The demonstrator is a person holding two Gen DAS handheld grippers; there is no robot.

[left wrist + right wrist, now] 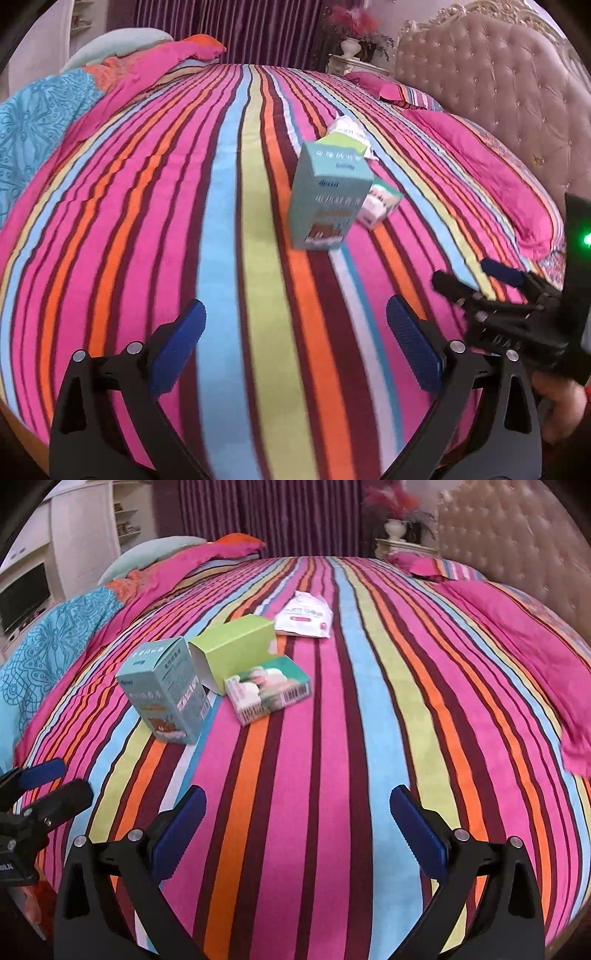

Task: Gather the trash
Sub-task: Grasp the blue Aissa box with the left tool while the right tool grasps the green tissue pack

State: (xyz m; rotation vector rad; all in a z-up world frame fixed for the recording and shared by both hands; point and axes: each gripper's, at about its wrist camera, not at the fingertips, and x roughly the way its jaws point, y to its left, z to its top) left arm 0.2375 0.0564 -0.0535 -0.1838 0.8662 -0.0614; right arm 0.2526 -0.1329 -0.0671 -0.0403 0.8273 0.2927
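Trash lies on a striped bed [229, 206]. A teal carton [327, 195] [166, 690] stands upright. Beside it are an open green box [236, 648] [341, 142], a small flat printed box [267, 688] [380, 205] and a white packet [304, 618] [347, 125]. My left gripper [295, 332] is open and empty, short of the teal carton. My right gripper [297, 818] is open and empty, to the right of the trash. Each gripper shows at the edge of the other's view, the right one [476, 275] and the left one [55, 779].
A folded pink and blue duvet [74, 627] lies along the bed's left side. Pink pillows [517, 638] lie against a tufted headboard [498, 81] on the right. A nightstand with a vase [397, 535] and purple curtains [266, 513] stand behind.
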